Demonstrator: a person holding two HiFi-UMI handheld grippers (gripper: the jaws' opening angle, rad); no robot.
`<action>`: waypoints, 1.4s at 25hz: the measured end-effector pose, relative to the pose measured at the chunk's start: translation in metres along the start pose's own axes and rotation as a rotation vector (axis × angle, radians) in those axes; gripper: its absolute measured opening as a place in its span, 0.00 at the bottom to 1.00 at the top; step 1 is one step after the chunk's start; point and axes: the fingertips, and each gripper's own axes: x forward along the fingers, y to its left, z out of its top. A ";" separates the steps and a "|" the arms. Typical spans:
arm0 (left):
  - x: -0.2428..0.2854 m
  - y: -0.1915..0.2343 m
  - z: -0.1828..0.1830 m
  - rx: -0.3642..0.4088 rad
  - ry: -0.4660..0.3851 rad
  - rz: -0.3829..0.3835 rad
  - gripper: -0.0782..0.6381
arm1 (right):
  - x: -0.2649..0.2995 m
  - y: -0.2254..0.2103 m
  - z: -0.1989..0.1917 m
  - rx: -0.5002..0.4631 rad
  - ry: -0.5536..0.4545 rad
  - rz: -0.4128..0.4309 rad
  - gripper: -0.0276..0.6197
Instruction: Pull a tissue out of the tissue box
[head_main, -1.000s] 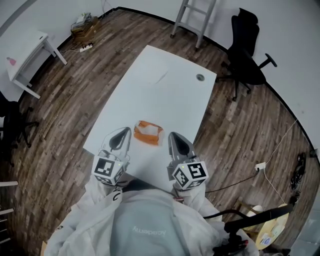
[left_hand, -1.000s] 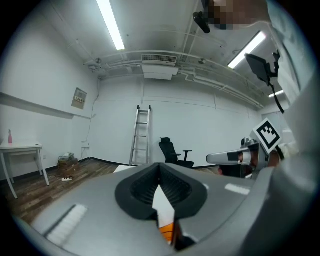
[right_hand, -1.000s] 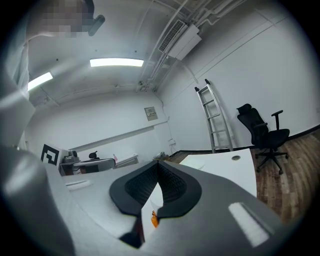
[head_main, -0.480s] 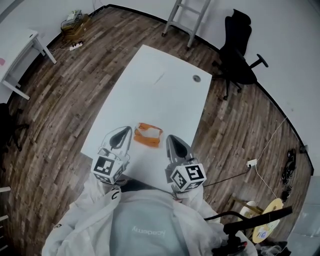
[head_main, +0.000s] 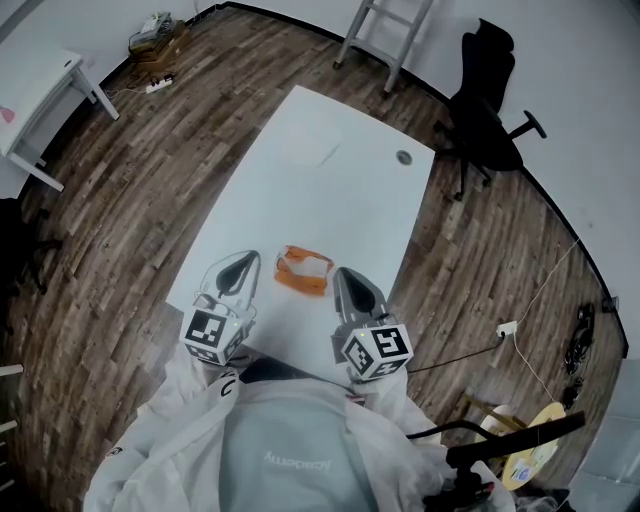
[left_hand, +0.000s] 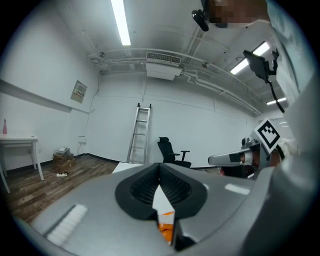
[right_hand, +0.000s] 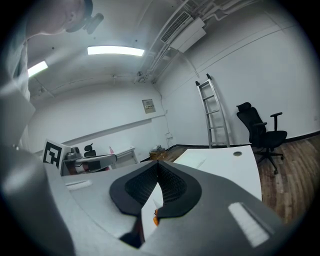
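Note:
An orange tissue box (head_main: 303, 270) lies near the front edge of the white table (head_main: 320, 170), with a pale tissue at its top opening. My left gripper (head_main: 243, 262) hovers just left of the box, shut and empty. To the right of the box my right gripper (head_main: 345, 273) is also shut with nothing in it. In the left gripper view the jaws (left_hand: 160, 174) meet at their tips, and a sliver of the orange box (left_hand: 166, 232) shows below them. The right gripper view shows its closed jaws (right_hand: 158, 169) with a speck of the orange box (right_hand: 156, 218) under them.
A black office chair (head_main: 490, 110) stands past the table's far right corner and a ladder (head_main: 385, 35) leans against the back wall. A cable hole (head_main: 404, 157) sits at the table's far end. A small white side table (head_main: 40, 110) stands at the left on the wood floor.
The head view has swayed a little. The left gripper has edged slightly lower beside the box; the right gripper keeps its place. Both stay shut and the box has not moved.

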 end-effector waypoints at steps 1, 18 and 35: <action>-0.001 0.001 -0.001 0.001 0.005 0.005 0.11 | 0.000 -0.002 0.000 0.002 -0.001 -0.001 0.05; -0.007 0.000 -0.009 0.018 0.099 0.045 0.11 | 0.009 -0.016 -0.013 0.068 0.002 0.031 0.05; 0.015 -0.017 -0.071 0.114 0.349 -0.099 0.11 | 0.001 -0.031 -0.021 0.090 0.004 -0.006 0.05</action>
